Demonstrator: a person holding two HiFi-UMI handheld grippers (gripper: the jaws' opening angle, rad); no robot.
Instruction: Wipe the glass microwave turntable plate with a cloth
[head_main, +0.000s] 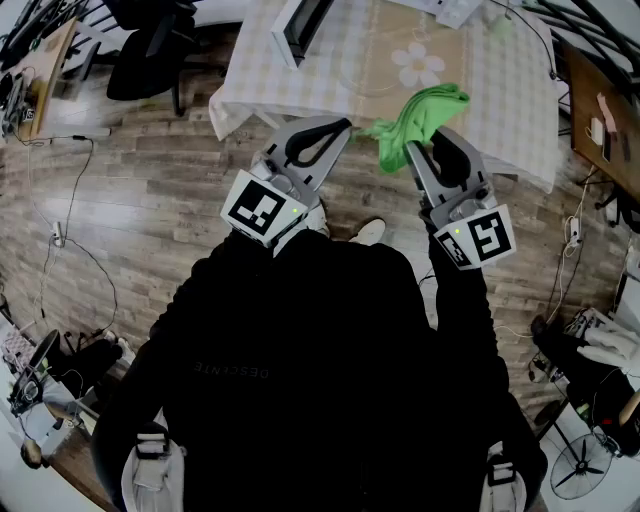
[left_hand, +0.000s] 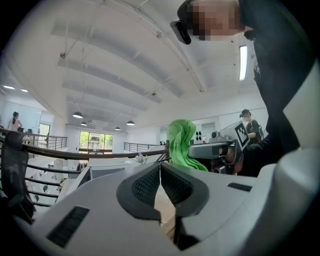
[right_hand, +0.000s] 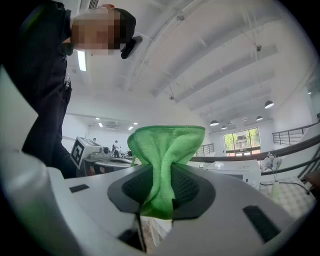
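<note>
Green microfibre cloth (right_hand: 165, 150), soft, light and floppy, sits pinched at its bunched middle in the right gripper (right_hand: 162, 187), a sound hold. Left gripper (left_hand: 160, 172) is clenched on nothing. No glass plate is in view.

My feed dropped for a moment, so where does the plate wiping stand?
Done: the right gripper grips the crumpled green microfibre cloth. In hand: both grippers are held up near the checked-cloth table, the left gripper shut and empty. Left: no glass plate shows in any view, so wiping likely hasn't begun.
</note>
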